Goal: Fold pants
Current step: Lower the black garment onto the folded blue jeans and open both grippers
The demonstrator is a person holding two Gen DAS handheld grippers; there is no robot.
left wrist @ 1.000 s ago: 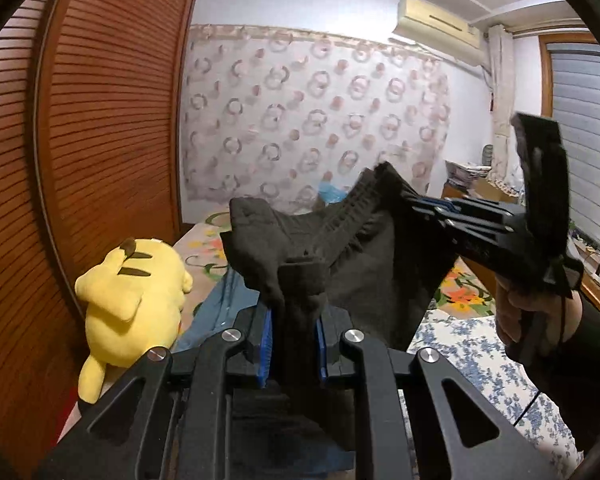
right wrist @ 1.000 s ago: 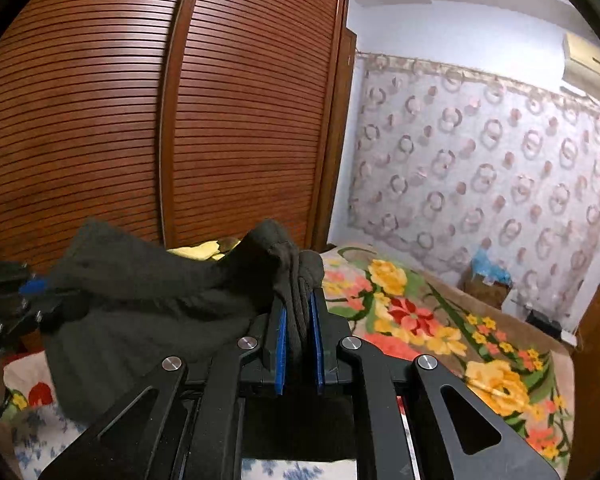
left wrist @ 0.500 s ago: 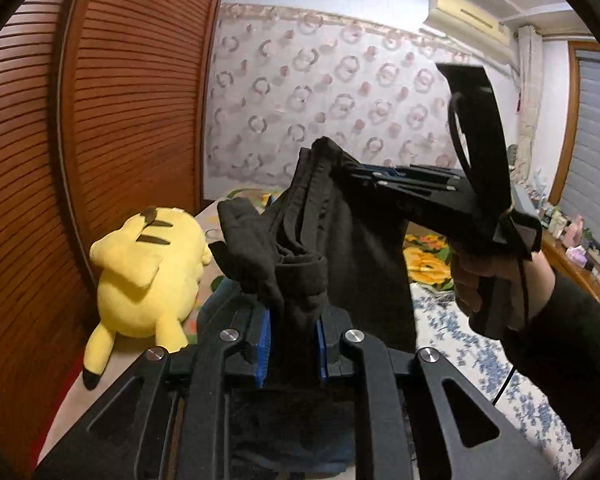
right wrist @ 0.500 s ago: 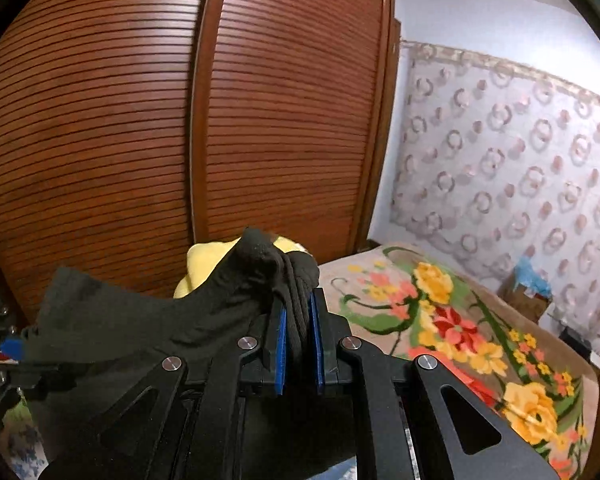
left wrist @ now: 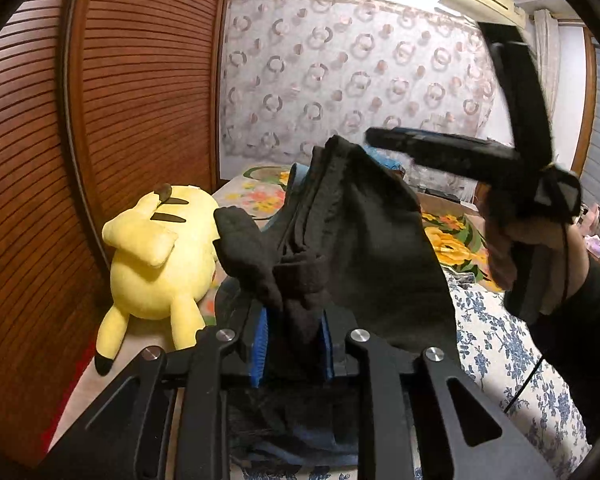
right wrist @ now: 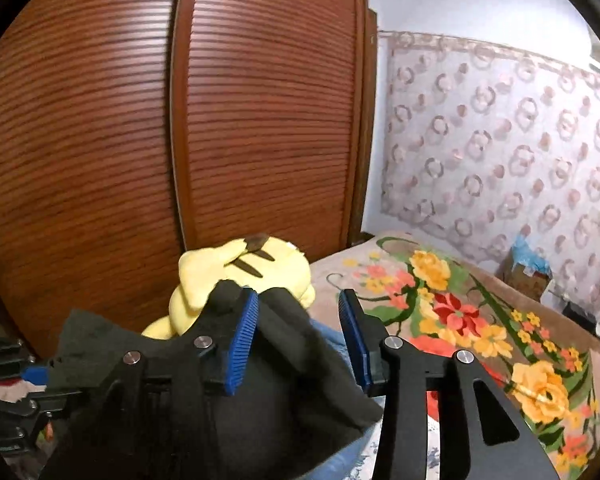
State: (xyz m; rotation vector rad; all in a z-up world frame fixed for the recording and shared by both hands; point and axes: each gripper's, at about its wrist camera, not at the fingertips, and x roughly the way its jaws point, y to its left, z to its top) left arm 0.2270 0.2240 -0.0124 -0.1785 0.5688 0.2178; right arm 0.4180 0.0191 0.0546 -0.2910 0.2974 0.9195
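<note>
Dark pants (left wrist: 364,240) hang in the air above a bed (right wrist: 440,304), bunched at one end in the left claw (left wrist: 292,344), whose blue pads are clamped on the cloth. The right claw (right wrist: 296,344) stands with its pads apart, the cloth draped loosely between them and over its left finger but not pinched. From the left wrist view the right claw sits just beside the pants' upper edge, blurred. A yellow plush toy (left wrist: 156,256) lies on the bed by the wooden wardrobe (right wrist: 180,120), near the pants and to their left; something blue shows beneath the pants, too hidden to name. By the look of it, one fold has been brought together and the right claw is free of it. The next move likely calls for taking a fresh hold lower down, or laying the pants flat on the bed without dropping the gathered end.
</note>
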